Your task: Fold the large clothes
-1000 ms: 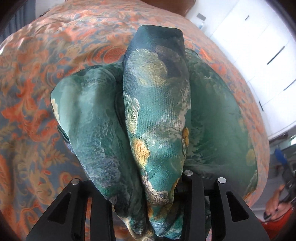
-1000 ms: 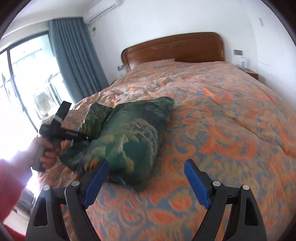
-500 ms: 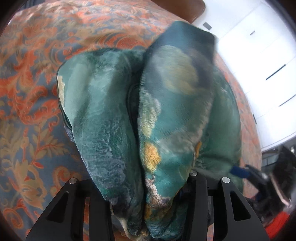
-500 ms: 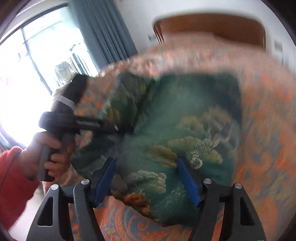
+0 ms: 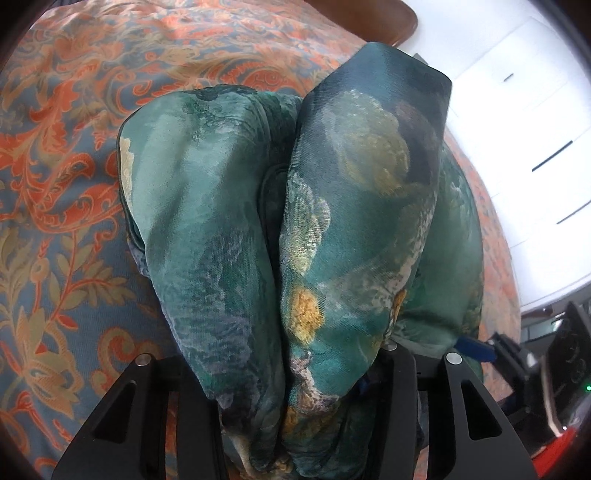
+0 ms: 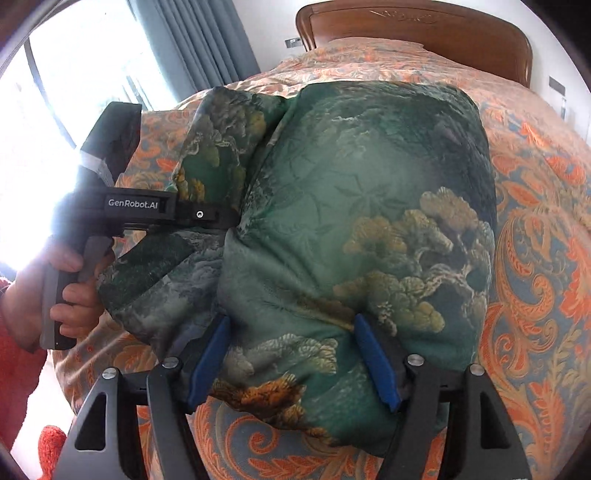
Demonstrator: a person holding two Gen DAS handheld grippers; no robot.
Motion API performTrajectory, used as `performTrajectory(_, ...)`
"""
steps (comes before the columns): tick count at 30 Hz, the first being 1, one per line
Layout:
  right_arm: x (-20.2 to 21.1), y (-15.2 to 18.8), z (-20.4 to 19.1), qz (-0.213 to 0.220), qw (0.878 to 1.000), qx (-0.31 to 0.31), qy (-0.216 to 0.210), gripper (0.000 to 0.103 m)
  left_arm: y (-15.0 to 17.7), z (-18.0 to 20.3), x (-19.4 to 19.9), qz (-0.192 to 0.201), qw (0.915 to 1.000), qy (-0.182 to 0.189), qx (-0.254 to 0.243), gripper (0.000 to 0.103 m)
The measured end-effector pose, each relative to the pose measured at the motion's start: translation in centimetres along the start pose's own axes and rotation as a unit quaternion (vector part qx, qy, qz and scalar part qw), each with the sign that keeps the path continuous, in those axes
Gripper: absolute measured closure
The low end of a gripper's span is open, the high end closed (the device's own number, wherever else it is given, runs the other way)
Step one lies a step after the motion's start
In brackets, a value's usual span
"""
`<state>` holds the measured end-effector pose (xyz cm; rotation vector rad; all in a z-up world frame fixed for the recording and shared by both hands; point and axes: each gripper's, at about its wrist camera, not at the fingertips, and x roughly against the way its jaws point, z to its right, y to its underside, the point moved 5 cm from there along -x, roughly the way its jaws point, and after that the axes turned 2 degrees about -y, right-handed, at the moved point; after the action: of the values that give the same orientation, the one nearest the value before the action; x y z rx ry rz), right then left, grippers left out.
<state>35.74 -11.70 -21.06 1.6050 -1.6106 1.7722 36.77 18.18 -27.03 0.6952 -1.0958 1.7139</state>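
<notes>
Both grippers on a folded green padded garment at the near edge of the bed.

At the bottom of the right wrist view, the right gripper [image 6: 291,365] has its blue-padded fingers [image 6: 208,363] set fairly wide around the near edge of the green printed garment [image 6: 351,206], the padding bulging between them and both pads pressing into it. In the left wrist view's lower centre, the left gripper [image 5: 284,387] has a thick bunched fold of the same garment [image 5: 332,221] filling the gap between its black fingers [image 5: 400,391]; its jaws are opening. At the left of the right wrist view, a hand [image 6: 48,291] in a red sleeve [image 6: 16,373] holds that gripper's handle. The garment lies on the orange-and-blue paisley bedspread [image 6: 535,295], the wooden headboard [image 6: 424,26] at the top and blue curtains [image 6: 199,40] at upper left.
</notes>
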Motion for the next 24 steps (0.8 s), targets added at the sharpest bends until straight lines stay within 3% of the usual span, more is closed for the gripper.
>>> performTrajectory(4, 1.5, -2.3, -2.3, -0.016, 0.999, 0.049, 0.013, 0.031, -0.6, 0.5, 0.0, -0.006, 0.9999, -0.007, -0.006, 0.054)
performTrajectory(7, 3.6, -5.3, -2.4, 0.001, 0.999, 0.047, 0.009, 0.031, -0.7, 0.8, -0.1, -0.007, 0.9999, -0.005, -0.006, 0.053)
performTrajectory(11, 4.5, -10.9, 1.4, 0.028, 0.999, -0.005, 0.041, 0.03, -0.7, 0.7, -0.1, -0.006, 1.0, 0.002, -0.004, 0.053)
performTrajectory(14, 2.5, -14.9, 6.5, 0.035, 0.992, -0.086, 0.083, 0.03, -0.7, 0.7, 0.0, -0.005, 1.0, 0.004, -0.003, 0.053)
performTrajectory(16, 0.4, -16.0, 8.8, 0.034, 0.988, -0.123, 0.09, 0.03, -0.6, 0.5, -0.2, -0.005, 1.0, 0.004, -0.003, 0.052)
performTrajectory(19, -3.4, -14.8, 10.6, 0.007, 0.984, -0.154, 0.087, 0.025, -0.5, -0.1, -0.5, -0.002, 1.0, 0.006, 0.002, 0.052)
performTrajectory(22, -7.2, -13.6, 11.2, -0.024, 0.98, -0.137, 0.144, 0.023, -0.3, -0.4, -0.6, -0.001, 1.0, -0.006, -0.005, 0.052)
performTrajectory(24, -7.8, -13.2, 11.4, -0.032, 0.978, -0.133, 0.156, 0.023, -0.2, -0.4, -0.6, -0.001, 1.0, -0.003, -0.001, 0.051)
